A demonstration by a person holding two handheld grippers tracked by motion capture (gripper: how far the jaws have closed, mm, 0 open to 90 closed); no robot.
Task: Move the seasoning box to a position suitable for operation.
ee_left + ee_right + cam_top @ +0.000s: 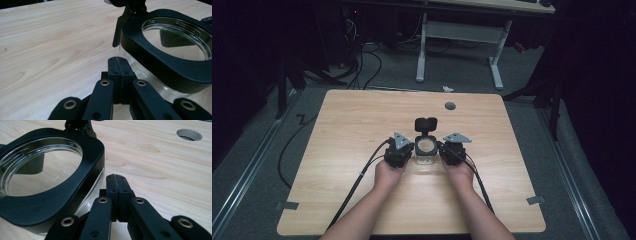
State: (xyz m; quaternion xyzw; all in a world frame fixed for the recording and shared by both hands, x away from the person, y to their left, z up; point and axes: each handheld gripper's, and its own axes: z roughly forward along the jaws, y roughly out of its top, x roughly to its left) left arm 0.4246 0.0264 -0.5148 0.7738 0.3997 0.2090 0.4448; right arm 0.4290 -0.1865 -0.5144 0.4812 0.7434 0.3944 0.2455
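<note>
— Clear jar [426, 152] with black rim, lid [426, 124] flipped up behind, standing mid-surface [352, 125] between both grippers.
— Left gripper [117, 60]?
— Jaws pressed together, nothing between them, tips right against the jar's glass wall below the rim.
— And right gripper [117, 178]?
— Same: jaws fully closed, empty, just beside the jar's other side, near the glass.
— Anything else?
— Round hole [189, 134] in the wood, well beyond the jar.
</note>
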